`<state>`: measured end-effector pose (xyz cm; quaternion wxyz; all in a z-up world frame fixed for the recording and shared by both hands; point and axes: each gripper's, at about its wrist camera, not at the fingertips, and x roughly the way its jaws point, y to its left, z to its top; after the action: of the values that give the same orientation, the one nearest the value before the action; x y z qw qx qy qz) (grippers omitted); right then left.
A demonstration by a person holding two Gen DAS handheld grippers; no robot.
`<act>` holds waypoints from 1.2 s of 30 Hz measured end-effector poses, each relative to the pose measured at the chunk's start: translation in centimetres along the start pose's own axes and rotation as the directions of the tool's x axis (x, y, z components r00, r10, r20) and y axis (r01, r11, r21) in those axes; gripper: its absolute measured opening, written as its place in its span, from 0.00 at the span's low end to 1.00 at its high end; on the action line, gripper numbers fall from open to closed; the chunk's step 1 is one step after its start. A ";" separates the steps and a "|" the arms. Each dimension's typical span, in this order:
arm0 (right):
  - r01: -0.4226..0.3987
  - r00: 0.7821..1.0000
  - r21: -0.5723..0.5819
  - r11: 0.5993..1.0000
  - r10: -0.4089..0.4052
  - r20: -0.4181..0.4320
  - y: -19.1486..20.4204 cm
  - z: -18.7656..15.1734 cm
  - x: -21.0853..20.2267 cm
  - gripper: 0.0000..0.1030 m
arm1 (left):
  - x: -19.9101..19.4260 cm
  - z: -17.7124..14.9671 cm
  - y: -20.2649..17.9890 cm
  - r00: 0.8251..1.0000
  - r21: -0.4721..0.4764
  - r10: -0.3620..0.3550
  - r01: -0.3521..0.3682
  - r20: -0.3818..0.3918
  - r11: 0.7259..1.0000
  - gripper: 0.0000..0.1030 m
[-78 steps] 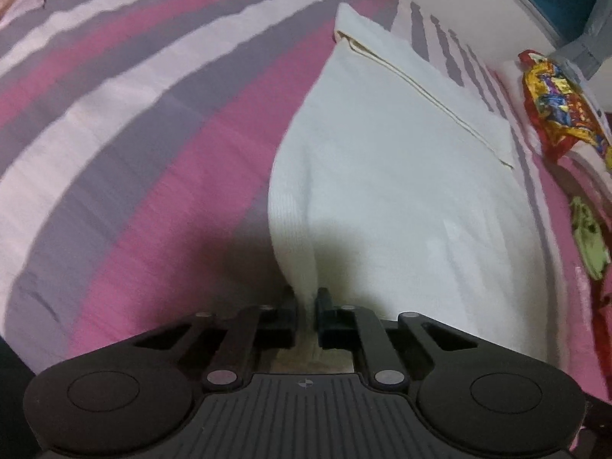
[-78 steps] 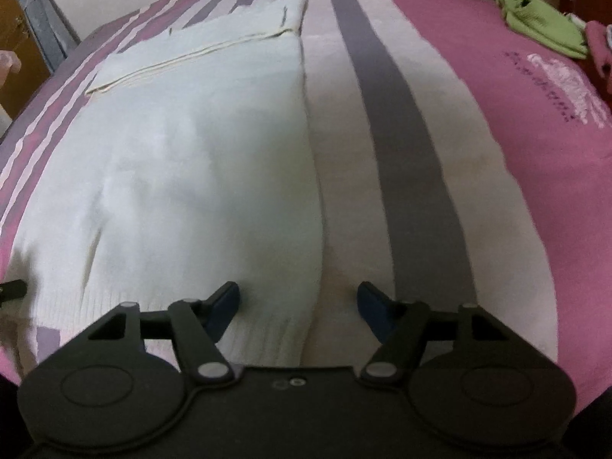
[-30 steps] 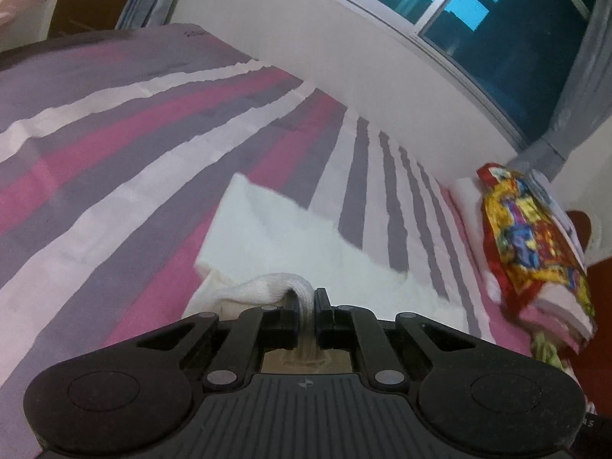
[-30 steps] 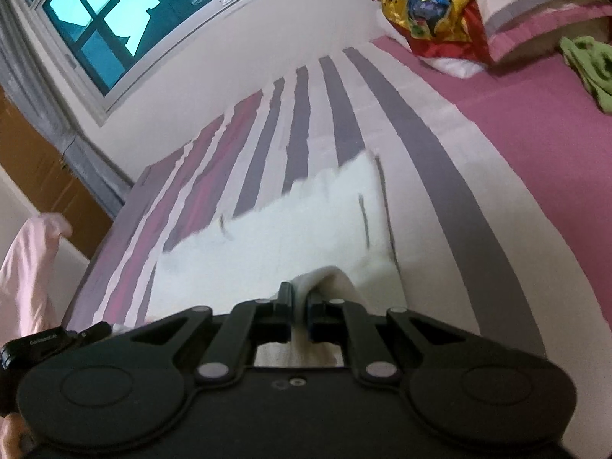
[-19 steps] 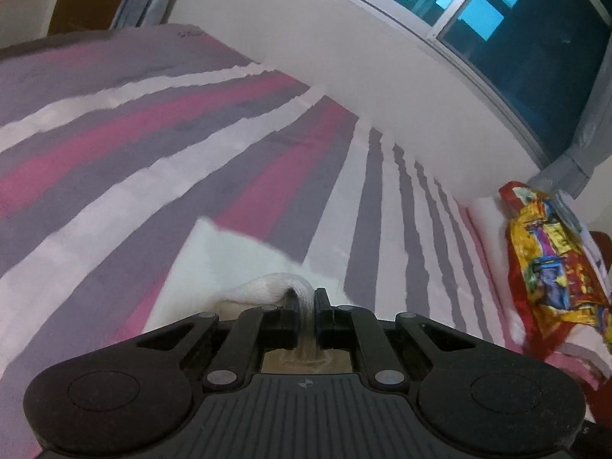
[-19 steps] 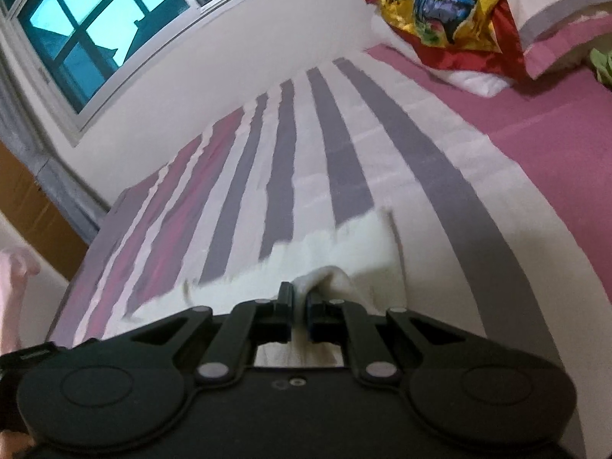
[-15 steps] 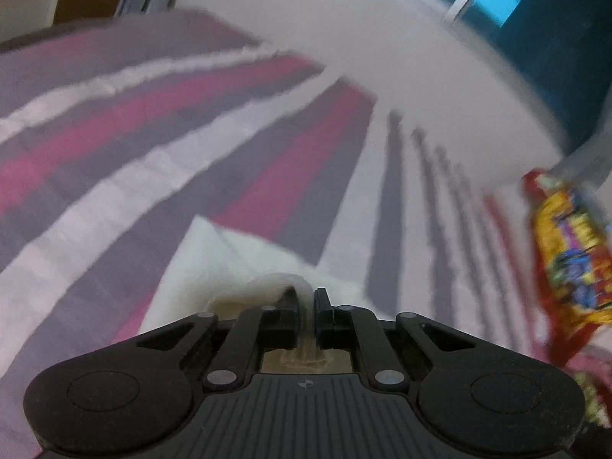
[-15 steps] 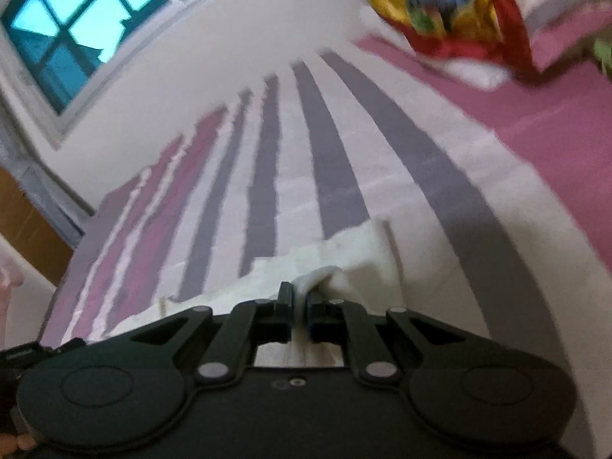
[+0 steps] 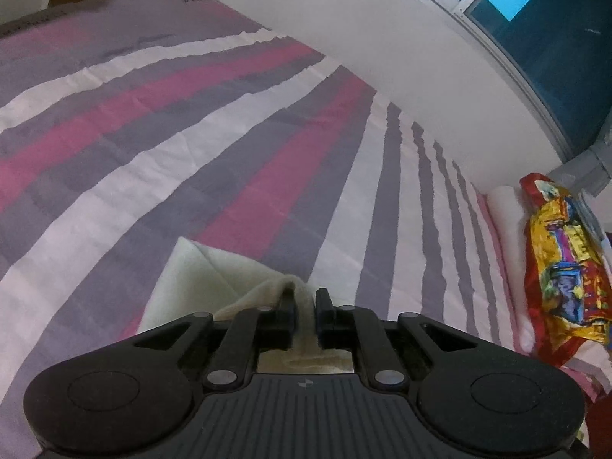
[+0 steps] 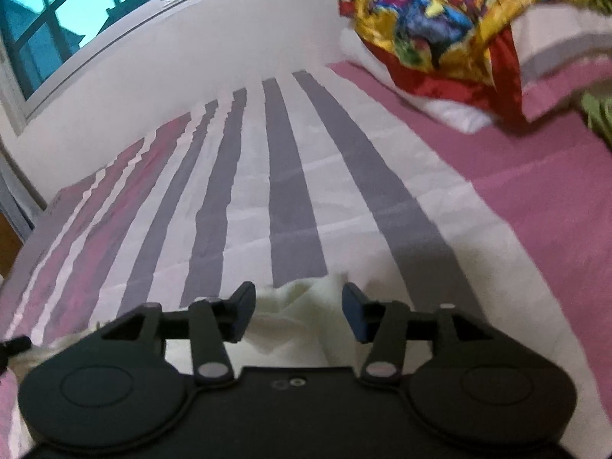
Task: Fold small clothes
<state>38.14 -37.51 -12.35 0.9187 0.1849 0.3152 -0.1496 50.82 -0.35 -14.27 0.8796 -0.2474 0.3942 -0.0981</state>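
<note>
A cream-white knit garment lies folded on the striped bedspread. My left gripper is shut on a bunched edge of the garment, which drapes over its left finger. In the right wrist view the garment lies between and under the fingers. My right gripper is open, its blue pads apart on either side of the cloth, and holds nothing. Most of the garment is hidden under both gripper bodies.
A red-and-yellow patterned cloth lies on white pillows at the right; it also shows in the right wrist view. A green garment lies at the far right. A white wall and a window stand behind the bed.
My right gripper has opened and let go of the garment's edge. My left gripper stays shut on the cloth. Both have moved forward over the fold, with less of the garment in view.
</note>
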 end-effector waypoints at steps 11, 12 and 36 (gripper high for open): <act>0.006 0.998 -0.207 0.978 -0.019 -0.065 2.3 -4.0 -0.3 0.46 | -2.4 -0.2 -0.8 0.993 0.173 0.064 -0.080 0.100 0.982 0.87; 0.004 0.998 -0.199 0.980 -0.015 -0.057 2.3 -3.9 -0.5 0.46 | -2.2 -0.9 -1.1 0.994 0.218 0.060 -0.078 0.089 0.973 0.87; -0.049 0.987 -0.333 0.942 -0.006 -0.161 3.8 -8.5 -3.0 0.43 | -3.5 -13.2 0.8 0.983 0.430 0.175 -0.138 -0.048 0.892 0.86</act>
<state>32.89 -29.95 -15.73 0.9102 0.0403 0.4066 -0.0684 38.68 -3.10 -19.91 0.8997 -0.0131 0.4193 -0.1208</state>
